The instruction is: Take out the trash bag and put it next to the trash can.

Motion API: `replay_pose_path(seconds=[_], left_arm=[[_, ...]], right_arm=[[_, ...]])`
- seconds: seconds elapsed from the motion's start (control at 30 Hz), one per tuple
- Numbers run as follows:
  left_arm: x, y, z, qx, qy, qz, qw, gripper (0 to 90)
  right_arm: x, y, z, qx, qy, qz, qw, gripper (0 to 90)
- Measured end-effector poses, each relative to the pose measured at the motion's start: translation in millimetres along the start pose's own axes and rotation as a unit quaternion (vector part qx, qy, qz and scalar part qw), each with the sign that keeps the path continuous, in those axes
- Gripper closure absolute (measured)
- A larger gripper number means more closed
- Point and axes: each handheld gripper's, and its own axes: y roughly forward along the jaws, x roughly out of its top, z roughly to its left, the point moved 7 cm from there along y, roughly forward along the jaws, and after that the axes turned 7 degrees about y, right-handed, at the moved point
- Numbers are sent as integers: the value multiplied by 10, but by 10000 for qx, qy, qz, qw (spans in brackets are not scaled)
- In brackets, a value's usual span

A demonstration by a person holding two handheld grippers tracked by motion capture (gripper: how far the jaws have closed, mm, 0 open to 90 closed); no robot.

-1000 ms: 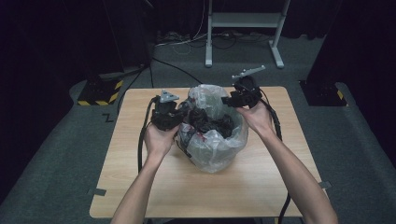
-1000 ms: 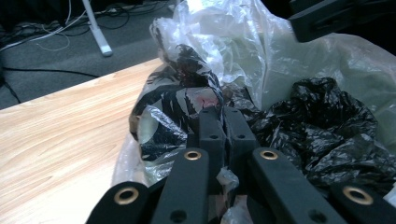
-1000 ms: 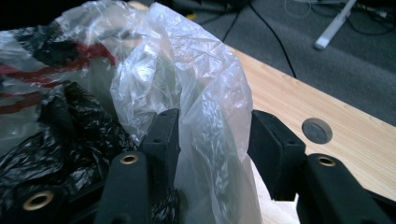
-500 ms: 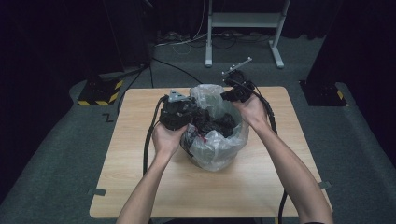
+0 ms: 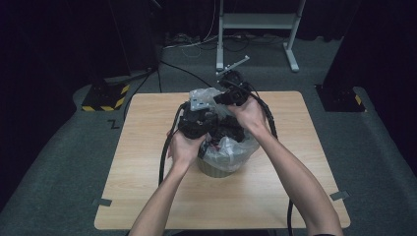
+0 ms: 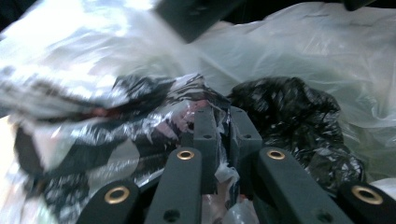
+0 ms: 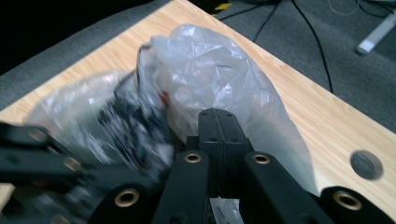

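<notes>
At centre frame in the high view, the clear bag [image 5: 227, 150] sits in a bin [image 5: 219, 170] on the table [image 5: 147, 147]. The left gripper [image 6: 222, 122] is nearly closed, nipping bag film, its jaws just easing apart. The right gripper [image 7: 218, 122] is clamped tight on the bag's edge.

A wooden table [image 5: 147, 162] is flanked by a grey metal stand [image 5: 255, 22] and a hazard-striped block [image 5: 104, 96].

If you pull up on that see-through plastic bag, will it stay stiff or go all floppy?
Probably floppy: the clear plastic bag is thin and crumpled into soft folds. It likely stretches or tears if tugged hard, pinched as it is in the right gripper. The dark stuff inside may make it sag.
</notes>
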Motion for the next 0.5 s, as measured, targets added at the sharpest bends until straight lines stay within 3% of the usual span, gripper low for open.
replay_pose_path(seconds=[0.13, 0.23, 0.4, 0.43, 0.5], left_arm=[[13, 13, -29, -113, 28, -98, 9999, 813], [6, 16, -38, -112, 22, -135, 9998, 785], [-13, 20, -15, -108, -153, -248, 9995, 610], [-14, 23, -9, -70, -172, -245, 9995, 524], [7, 10, 13, 117, -229, -317, 9992, 469]], right_arm=[[63, 35, 141, 100, -92, -9, 9999, 900], [97, 74, 225, 232, -21, -7, 9997, 900], [117, 125, 279, 402, 105, -35, 9991, 900], [119, 131, 289, 445, 139, -43, 9989, 900], [121, 133, 303, 453, 159, -48, 9988, 900]])
